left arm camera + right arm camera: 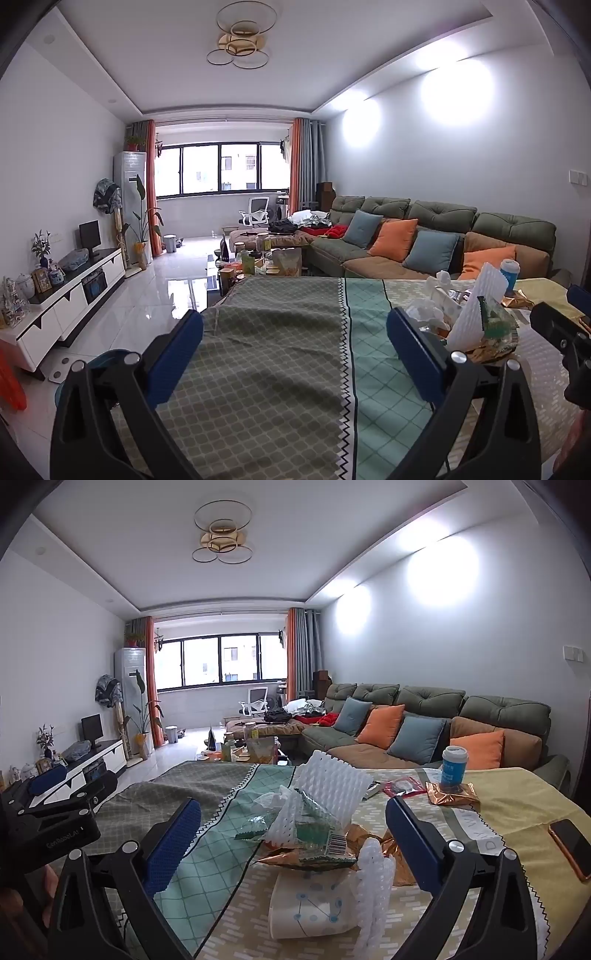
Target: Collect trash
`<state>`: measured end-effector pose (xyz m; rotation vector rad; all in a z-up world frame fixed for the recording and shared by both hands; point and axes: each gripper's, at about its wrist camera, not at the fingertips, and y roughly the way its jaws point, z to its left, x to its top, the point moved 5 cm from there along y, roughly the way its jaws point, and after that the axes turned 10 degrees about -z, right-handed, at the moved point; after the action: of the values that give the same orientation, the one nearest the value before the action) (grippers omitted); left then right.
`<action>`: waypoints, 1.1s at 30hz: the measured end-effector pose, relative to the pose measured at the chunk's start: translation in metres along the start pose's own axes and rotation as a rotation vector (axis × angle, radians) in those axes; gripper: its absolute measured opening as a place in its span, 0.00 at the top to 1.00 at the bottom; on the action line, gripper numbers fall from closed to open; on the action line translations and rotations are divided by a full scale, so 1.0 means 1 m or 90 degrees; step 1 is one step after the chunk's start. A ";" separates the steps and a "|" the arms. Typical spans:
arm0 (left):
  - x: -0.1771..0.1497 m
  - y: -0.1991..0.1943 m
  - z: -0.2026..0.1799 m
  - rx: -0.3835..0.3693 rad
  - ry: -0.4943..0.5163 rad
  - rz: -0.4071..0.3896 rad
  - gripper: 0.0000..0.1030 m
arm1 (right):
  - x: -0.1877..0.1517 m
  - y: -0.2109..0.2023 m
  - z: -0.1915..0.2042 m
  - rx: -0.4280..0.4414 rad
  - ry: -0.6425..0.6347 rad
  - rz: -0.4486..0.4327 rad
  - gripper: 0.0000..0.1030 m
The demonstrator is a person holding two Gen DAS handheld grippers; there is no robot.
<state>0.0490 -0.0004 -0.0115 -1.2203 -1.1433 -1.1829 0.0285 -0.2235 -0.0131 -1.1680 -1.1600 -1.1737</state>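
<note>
My left gripper: jaws spread wide over bare tablecloth, holding nothing.
My right gripper: spread wide, empty, trash pile lying between its fingers.
Trash: white foam netting, green wrapper, possibly gold foil.
Cup: upright beyond the pile.

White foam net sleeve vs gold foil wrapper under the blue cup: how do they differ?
The white foam net sleeve stands upright in the trash pile; the gold foil wrapper lies flat farther back. The sleeve is matte white mesh, the wrapper shiny and crinkled. The blue cup stands on the wrapper; nothing rests on the sleeve. Both are on the tablecloth.
</note>
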 end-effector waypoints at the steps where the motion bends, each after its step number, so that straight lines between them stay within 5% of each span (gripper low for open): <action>1: 0.000 0.000 -0.001 0.000 0.001 0.000 0.03 | 0.000 0.000 0.000 0.001 0.007 0.002 0.04; 33: -0.001 -0.010 0.007 0.003 -0.019 0.001 0.03 | -0.005 0.006 -0.002 -0.005 0.001 0.009 0.04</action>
<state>0.0394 0.0067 -0.0114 -1.2384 -1.1664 -1.1646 0.0342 -0.2246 -0.0184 -1.1789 -1.1461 -1.1691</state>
